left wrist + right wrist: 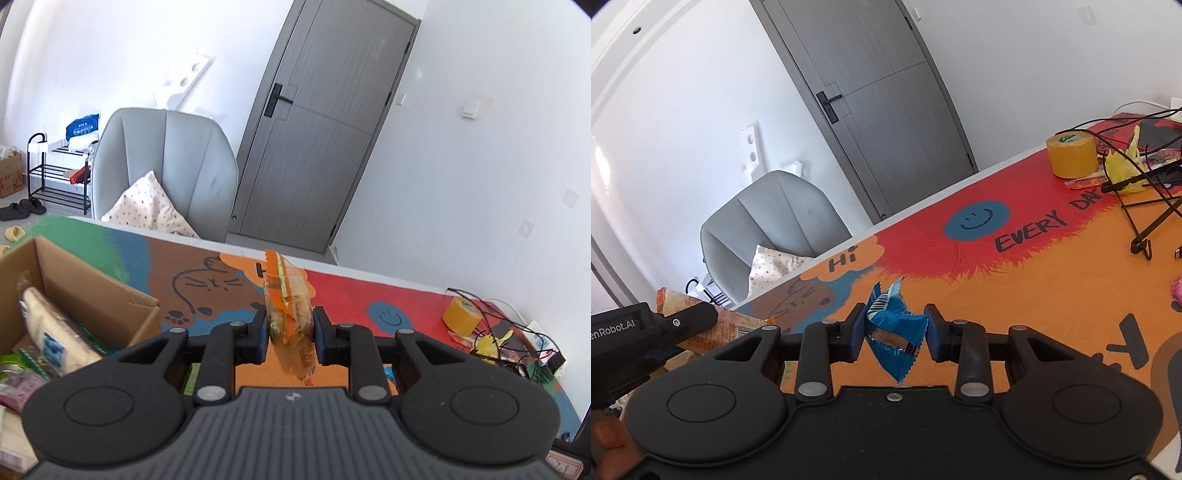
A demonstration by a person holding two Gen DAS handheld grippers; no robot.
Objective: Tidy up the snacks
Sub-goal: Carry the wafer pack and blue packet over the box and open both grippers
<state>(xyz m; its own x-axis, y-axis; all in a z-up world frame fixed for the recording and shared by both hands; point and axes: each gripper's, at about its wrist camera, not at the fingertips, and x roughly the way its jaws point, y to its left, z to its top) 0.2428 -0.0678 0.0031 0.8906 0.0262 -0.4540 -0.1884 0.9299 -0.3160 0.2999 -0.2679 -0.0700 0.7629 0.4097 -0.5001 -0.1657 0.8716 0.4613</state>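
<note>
Two light, crinkly snack packets, one clamped in each gripper.
My left gripper pinches the orange packet mid-body; my right gripper squeezes the blue packet, soft, slippery film.

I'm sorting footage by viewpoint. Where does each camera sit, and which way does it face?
Left wrist: on the left tool, facing across the painted table toward the grey door; it grips an orange snack packet, cardboard box at left.
Right wrist: on the right tool, same direction; it grips a blue snack packet; the left tool and fingers show at left.
Shared: table, door, grey chair, yellow tape roll.
</note>
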